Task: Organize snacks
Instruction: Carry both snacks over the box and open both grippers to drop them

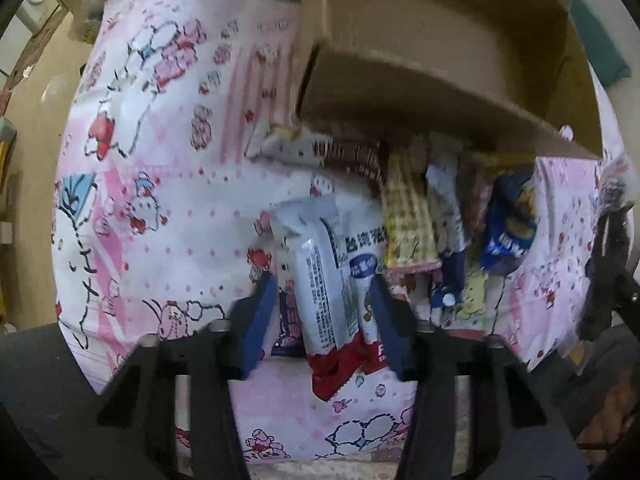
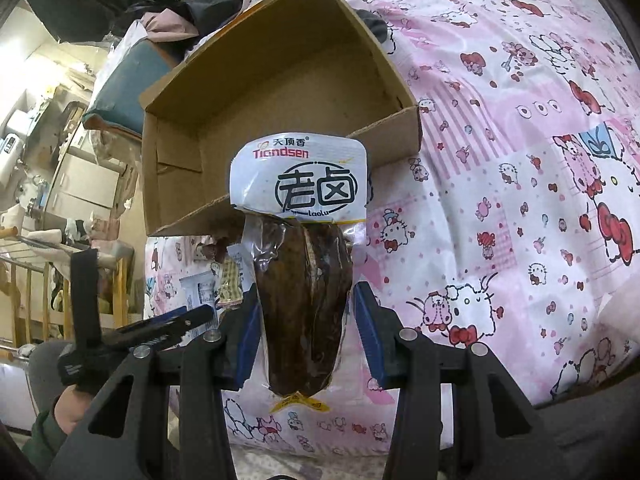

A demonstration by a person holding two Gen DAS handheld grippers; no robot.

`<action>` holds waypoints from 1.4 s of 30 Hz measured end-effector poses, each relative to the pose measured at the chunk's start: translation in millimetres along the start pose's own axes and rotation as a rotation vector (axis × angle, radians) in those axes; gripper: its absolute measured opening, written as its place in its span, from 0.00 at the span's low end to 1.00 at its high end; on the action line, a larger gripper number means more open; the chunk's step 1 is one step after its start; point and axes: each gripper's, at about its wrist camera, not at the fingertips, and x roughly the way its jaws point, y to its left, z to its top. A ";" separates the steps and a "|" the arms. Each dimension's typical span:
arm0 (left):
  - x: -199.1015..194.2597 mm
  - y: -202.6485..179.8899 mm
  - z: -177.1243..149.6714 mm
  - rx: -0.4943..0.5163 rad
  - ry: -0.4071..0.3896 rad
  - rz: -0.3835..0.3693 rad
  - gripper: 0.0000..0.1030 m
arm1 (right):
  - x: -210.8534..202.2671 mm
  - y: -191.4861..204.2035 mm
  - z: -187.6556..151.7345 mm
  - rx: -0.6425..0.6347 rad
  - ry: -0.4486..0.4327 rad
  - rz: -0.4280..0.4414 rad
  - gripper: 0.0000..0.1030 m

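Observation:
My left gripper (image 1: 324,300) is shut on a white and red snack packet (image 1: 328,280), held above the pink cartoon bedsheet (image 1: 160,160). Behind it a pile of snack packets (image 1: 440,208) lies at the front of an open cardboard box (image 1: 420,88). My right gripper (image 2: 308,320) is shut on a vacuum-packed brown meat snack (image 2: 304,300) with a white Tiandsen label, held upright in front of the same cardboard box (image 2: 280,80), whose inside looks bare. The left gripper (image 2: 132,332) shows at the lower left of the right wrist view.
The pink bedsheet (image 2: 520,160) spreads to the right of the box. A teal cushion (image 2: 128,76), clothes and cluttered shelves (image 2: 60,160) stand at the left beyond the bed. A wooden rack (image 2: 24,280) is at the far left.

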 end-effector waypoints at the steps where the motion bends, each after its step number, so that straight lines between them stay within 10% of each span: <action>1: -0.2 -0.6 -1.1 0.005 -0.001 0.000 0.14 | -0.2 0.4 0.0 -0.003 0.000 0.001 0.45; 10: -64.4 2.1 -16.9 0.008 -0.096 -0.160 0.12 | -10.9 7.9 -3.0 -0.009 -0.007 0.034 0.45; 27: -145.1 -5.0 59.4 0.017 -0.296 -0.141 0.12 | -35.9 72.7 56.9 -0.086 -0.093 0.101 0.45; 42: -99.7 -39.7 125.3 0.068 -0.346 -0.127 0.12 | 9.0 41.2 125.2 -0.070 -0.176 0.002 0.45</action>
